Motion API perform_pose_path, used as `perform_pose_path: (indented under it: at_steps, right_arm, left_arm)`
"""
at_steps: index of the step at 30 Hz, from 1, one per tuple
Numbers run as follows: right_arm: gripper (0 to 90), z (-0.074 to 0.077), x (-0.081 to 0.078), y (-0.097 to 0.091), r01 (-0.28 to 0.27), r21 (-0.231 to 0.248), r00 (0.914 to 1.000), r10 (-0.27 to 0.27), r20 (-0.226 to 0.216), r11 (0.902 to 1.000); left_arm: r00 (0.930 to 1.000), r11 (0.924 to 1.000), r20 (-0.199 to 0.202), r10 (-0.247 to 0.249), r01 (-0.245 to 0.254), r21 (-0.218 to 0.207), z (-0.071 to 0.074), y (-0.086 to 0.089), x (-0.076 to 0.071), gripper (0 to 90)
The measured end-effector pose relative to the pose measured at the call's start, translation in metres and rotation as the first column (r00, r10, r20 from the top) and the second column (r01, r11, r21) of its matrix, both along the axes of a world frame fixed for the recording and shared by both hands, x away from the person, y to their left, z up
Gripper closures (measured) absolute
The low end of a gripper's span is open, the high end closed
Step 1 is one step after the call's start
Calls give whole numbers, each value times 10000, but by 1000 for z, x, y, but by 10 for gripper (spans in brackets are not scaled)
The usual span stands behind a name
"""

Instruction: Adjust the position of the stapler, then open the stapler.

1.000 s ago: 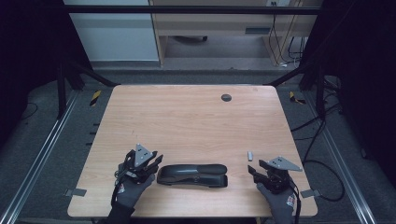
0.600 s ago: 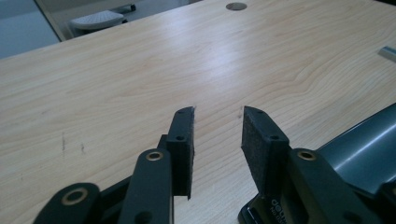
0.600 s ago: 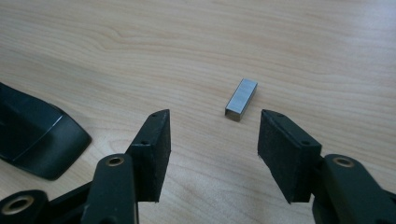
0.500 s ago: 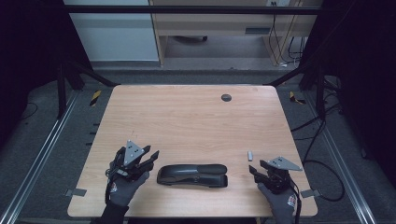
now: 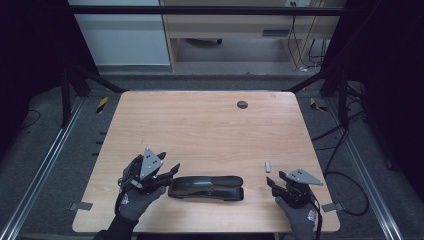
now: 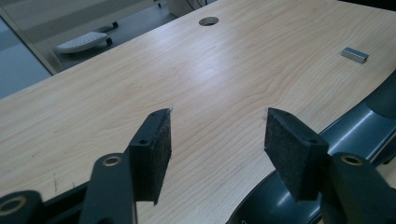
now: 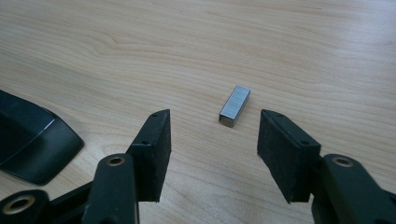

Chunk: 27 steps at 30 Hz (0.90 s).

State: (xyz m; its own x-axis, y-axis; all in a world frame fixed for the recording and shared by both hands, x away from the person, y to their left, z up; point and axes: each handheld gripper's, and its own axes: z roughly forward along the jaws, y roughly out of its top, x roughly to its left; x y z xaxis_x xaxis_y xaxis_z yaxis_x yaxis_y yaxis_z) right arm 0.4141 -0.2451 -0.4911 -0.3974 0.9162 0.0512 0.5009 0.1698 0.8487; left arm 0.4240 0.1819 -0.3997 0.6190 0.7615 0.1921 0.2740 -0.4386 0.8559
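While both tongs stand empty, loading the stapler looks to be the step in hand.
Left tongs (image 5: pixel 172 172), jaws just opening with nothing between, sit at the left end of the long dark grey plastic stapler (image 5: pixel 206 187) near the pale wooden worktop (image 5: pixel 200 130) front edge. Right tongs (image 7: pixel 212 140) gape wide just short of the small silver staple block (image 7: pixel 235 106); next: advance, pinch its long sides.

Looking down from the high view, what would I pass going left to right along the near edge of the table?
Left tongs in a gloved hand, standing open → dark stapler lying flat → small metal block of staples → right tongs, open too.
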Motion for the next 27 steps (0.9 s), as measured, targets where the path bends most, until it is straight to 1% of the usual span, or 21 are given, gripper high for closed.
perform_pose_path:
  at_steps: [3,4,7,8,9,13,14,24,25,27]
  right_arm:
    - [433,0,0,-1,95,-34,9999,-95,59,9999]
    - [433,0,0,-1,113,-47,9999,-112,73,9999]
    - [432,-1,0,-2,130,-55,9999,-129,62,9999]
    - [434,-1,0,-2,136,-84,9999,-136,75,9999]
    - [434,-1,0,-2,136,-84,9999,-136,75,9999]
    - [437,0,0,-3,189,-101,9997,-188,163,9998]
    - [440,0,-1,-3,193,-81,9997,-192,168,9998]
    - [445,-1,-1,-3,177,-159,9997,-175,180,9997]
    - [445,-1,-1,-3,185,-142,9997,-183,170,9997]
    - [445,-1,-1,-3,176,-157,9997,-173,173,9997]
  left_arm:
    - [9997,9993,-33,-247,248,275,3,-1,-1,358]
    - [9995,9991,-160,-261,266,333,4,-1,-2,348]
    - [9995,9987,-131,-294,299,410,7,0,-4,330]
    - [9992,9975,-98,-378,383,588,8,1,-6,326]
    - [9992,9975,-98,-378,383,588,8,1,-6,324]
    - [9987,9956,-52,-506,508,786,9,1,-9,321]
    - [9983,9940,-66,-583,586,920,9,2,-11,322]
    - [9956,9885,10,-941,933,1194,11,-2,-22,336]
    - [9945,9861,15,-1045,1034,1299,11,-4,-25,337]
    - [9941,9849,29,-1087,1073,1360,11,-6,-25,338]
